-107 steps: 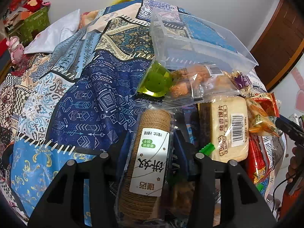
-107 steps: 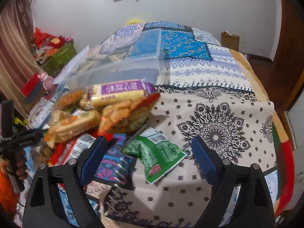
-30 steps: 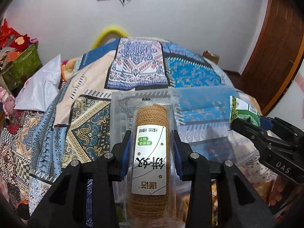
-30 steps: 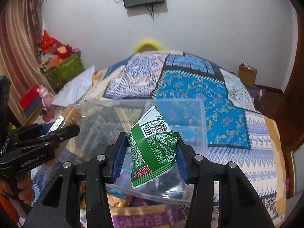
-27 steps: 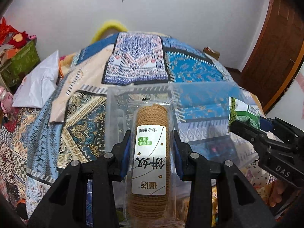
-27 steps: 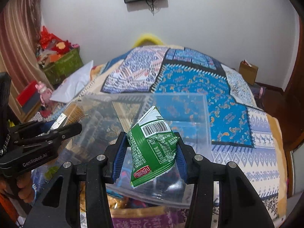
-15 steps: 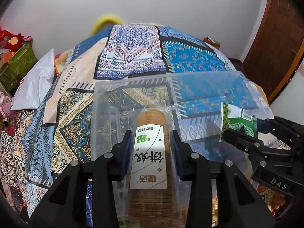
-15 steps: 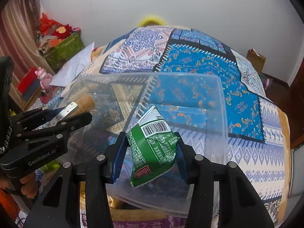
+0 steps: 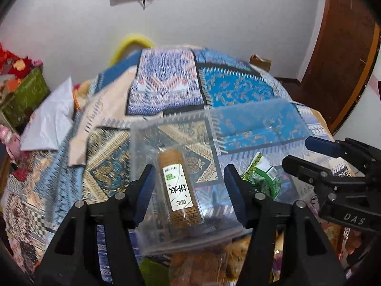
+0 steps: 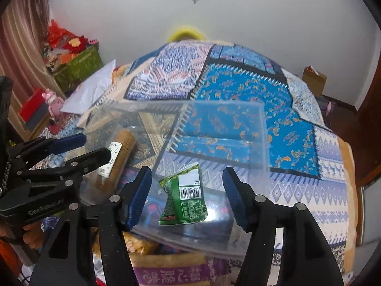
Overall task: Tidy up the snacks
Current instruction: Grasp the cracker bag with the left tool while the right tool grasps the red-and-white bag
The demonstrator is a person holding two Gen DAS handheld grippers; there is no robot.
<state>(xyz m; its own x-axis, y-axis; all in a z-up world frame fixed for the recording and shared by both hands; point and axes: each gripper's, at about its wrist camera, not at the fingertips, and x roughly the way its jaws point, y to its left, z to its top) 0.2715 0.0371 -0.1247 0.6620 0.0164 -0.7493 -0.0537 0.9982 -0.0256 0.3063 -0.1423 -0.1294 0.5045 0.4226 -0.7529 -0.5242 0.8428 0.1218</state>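
Here both the left gripper [image 9: 188, 178] and right gripper [image 10: 187, 181] hover with jaws spread; biscuit roll [image 9: 179, 189] and green packet [image 10: 184, 199] lie inside the clear bin [image 10: 258, 143].

Both tools hang spread-jawed over the open clear bin [image 10: 259, 140] on the bed [image 10: 309, 143]. Inside it, the biscuit roll [image 9: 179, 188] takes the left side and the green packet [image 10: 185, 197] the near right, with bare floor between them and toward the far wall. Loose snacks [image 10: 171, 274] crowd the near rim. The left tool [image 9: 188, 190] and right tool [image 10: 187, 191] hover near each other.
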